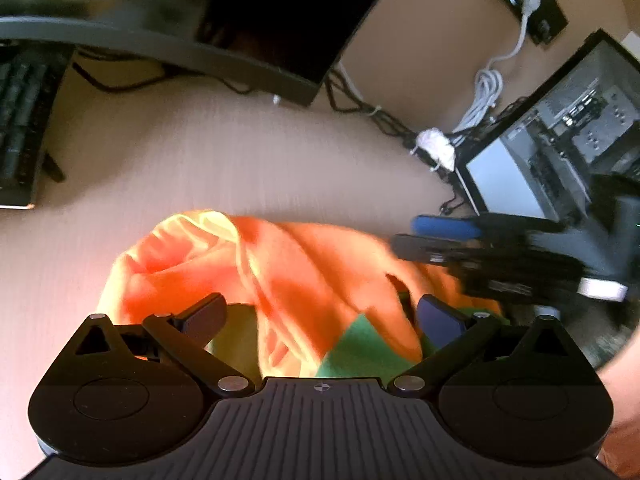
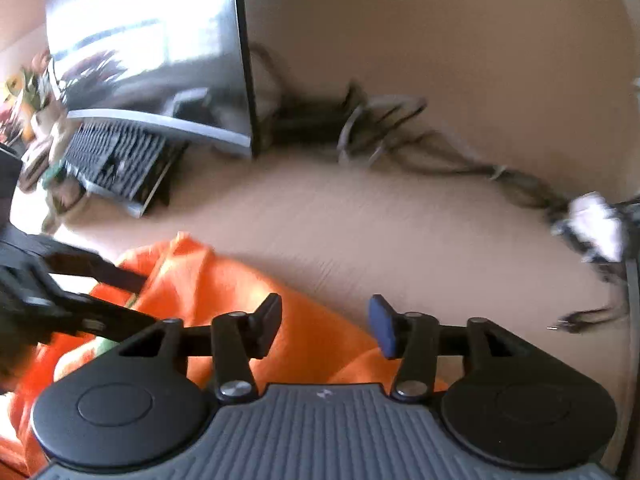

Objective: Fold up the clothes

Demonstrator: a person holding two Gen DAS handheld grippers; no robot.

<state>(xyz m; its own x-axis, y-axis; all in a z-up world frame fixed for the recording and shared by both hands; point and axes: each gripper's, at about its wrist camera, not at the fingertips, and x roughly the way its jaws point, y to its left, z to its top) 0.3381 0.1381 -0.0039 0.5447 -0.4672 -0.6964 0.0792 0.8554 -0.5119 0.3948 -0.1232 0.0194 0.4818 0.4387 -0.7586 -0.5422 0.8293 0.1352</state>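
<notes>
While the orange garment (image 1: 304, 280) lies bunched on the beige desk (image 1: 224, 160), the left gripper (image 1: 322, 316) gapes over it; the right gripper (image 2: 324, 326), spread too, hovers at three o'clock; monitor (image 2: 152, 52) at twelve.

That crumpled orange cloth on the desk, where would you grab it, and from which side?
Probably the raised ridge of the crumpled orange cloth garment, coming down from above. It lies bunched on the beige desk with no flat edge showing, and that fold stands proud enough to pinch. Both the left tongs and right tongs are open.
</notes>
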